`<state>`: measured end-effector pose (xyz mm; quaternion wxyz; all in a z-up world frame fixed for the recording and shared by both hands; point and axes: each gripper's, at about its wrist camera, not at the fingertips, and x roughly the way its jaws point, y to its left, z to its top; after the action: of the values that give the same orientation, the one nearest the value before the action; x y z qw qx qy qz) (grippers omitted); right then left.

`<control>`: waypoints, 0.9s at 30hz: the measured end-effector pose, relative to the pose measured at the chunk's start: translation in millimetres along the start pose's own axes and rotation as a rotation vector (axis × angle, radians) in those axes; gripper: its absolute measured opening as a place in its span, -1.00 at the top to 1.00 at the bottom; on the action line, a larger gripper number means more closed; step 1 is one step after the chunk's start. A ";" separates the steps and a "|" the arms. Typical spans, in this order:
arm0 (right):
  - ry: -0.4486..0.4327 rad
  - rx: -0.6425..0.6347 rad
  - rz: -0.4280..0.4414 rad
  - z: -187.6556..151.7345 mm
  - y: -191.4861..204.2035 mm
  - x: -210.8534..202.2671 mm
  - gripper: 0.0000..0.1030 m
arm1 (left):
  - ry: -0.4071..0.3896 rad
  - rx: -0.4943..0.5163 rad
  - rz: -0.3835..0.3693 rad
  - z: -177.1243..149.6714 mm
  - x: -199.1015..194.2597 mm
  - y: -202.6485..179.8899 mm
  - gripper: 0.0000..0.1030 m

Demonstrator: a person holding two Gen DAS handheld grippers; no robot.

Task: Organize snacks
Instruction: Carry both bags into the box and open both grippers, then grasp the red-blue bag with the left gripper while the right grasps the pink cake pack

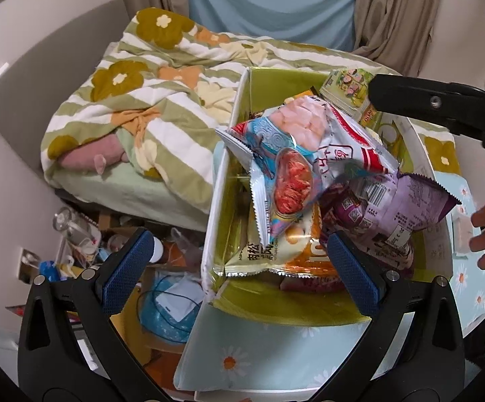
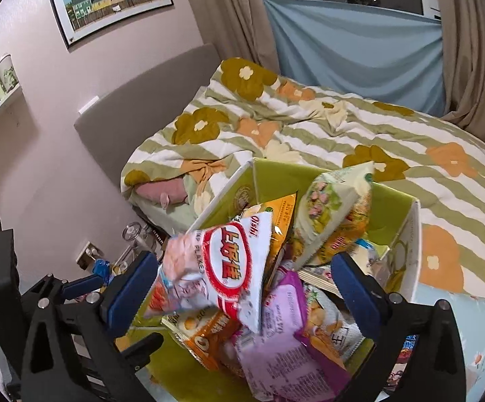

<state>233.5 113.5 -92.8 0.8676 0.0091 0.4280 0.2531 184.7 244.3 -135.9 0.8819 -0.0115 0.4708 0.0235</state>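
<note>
A green cardboard box (image 1: 220, 181) stands full of snack packets on a daisy-print table. On top lies a white, red and blue Oishi shrimp-flakes bag (image 1: 306, 144), which also shows in the right wrist view (image 2: 222, 268). A purple packet (image 1: 396, 207) lies to its right, an orange packet (image 1: 309, 254) below. A pale green packet (image 2: 333, 207) leans at the back of the box (image 2: 386, 207). My left gripper (image 1: 242, 268) is open and empty over the box's near left corner. My right gripper (image 2: 246, 291) is open and empty above the packets; it shows in the left wrist view (image 1: 443, 107).
The box sits on a table with a pale blue daisy cloth (image 1: 259, 351). Behind it is a bed with a striped floral duvet (image 2: 309, 127). Left of the table, the floor (image 1: 162, 298) holds bags, cables and bottles. Curtains (image 2: 470, 50) hang at the back.
</note>
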 end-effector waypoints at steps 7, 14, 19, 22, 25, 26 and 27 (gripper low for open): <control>-0.054 0.020 0.000 -2.9 -6.5 -32.6 -1.00 | -0.046 0.039 -0.006 8.9 -19.3 -17.5 -1.00; -0.114 0.064 -0.029 -8.4 -31.9 -90.9 -1.00 | -0.091 0.067 -0.036 19.9 -45.3 -49.9 -1.00; -0.147 0.099 -0.067 -20.6 -66.3 -134.7 -1.00 | -0.150 0.108 -0.074 29.8 -69.7 -96.0 -1.00; -0.156 0.123 -0.112 -33.2 -92.6 -161.7 -1.00 | -0.167 0.137 -0.106 32.7 -74.2 -133.7 -1.00; -0.148 0.147 -0.170 -49.6 -124.5 -183.9 -1.00 | -0.149 0.169 -0.135 30.7 -67.6 -176.5 -1.00; -0.146 0.157 -0.187 -55.8 -134.0 -189.8 -1.00 | -0.143 0.179 -0.138 28.8 -63.9 -193.0 -1.00; -0.144 0.171 -0.207 -61.6 -145.1 -195.1 -1.00 | -0.137 0.185 -0.142 26.5 -60.2 -207.9 -1.00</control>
<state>151.5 -112.5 -21.6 0.9136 0.0572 0.3831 0.1237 184.2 36.0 -71.6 0.9088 0.0385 0.4074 -0.0817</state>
